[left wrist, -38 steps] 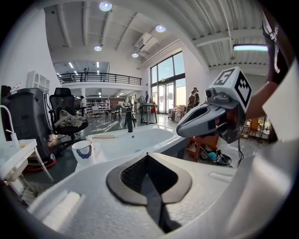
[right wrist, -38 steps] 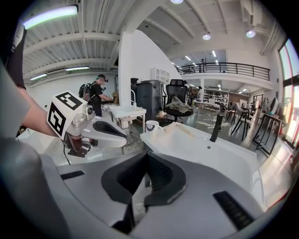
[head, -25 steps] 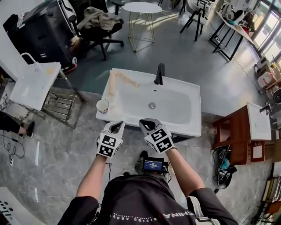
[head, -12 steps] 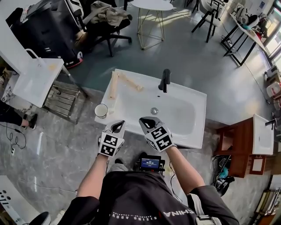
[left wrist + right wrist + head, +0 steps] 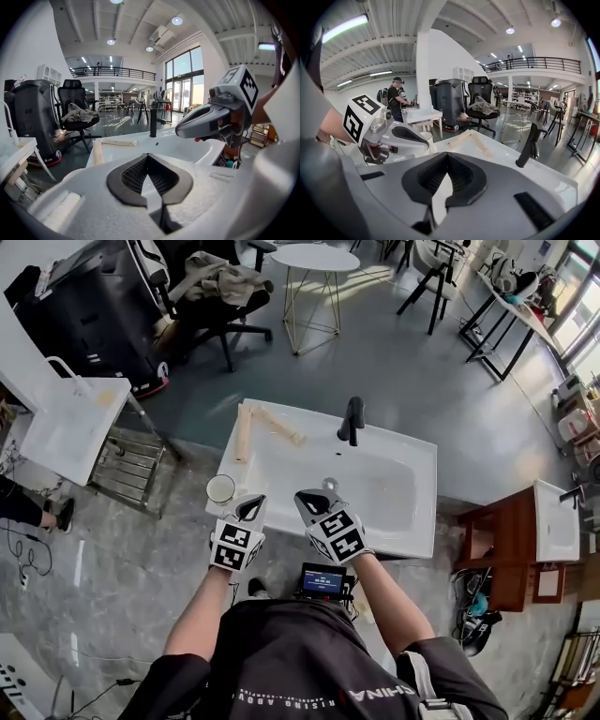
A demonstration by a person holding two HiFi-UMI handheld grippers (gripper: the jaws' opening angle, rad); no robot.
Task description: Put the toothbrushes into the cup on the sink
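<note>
Two pale toothbrushes lie on the back left of the white sink [image 5: 417, 526]. One toothbrush [image 5: 244, 432] runs along the left rim, the other toothbrush [image 5: 281, 426] lies slanted by the back edge. A white cup [image 5: 220, 488] stands on the sink's front left corner. Over the front rim, just right of the cup, is my left gripper [image 5: 250, 508], shut and empty. My right gripper [image 5: 312, 502] hovers beside it over the basin's near edge, also shut with nothing in it. In the left gripper view the toothbrushes [image 5: 98, 152] lie ahead to the left.
A black faucet [image 5: 351, 420] stands at the sink's back middle, with the drain [image 5: 328, 484] in the basin. A white side table [image 5: 70, 423] and metal rack are at the left, a wooden cabinet [image 5: 497, 531] at the right. An office chair [image 5: 211, 287] stands behind.
Both grippers have moved a little forward, from the sink's front edge to over its rim. Both have stayed shut. The toothbrushes and the cup have not moved.
</note>
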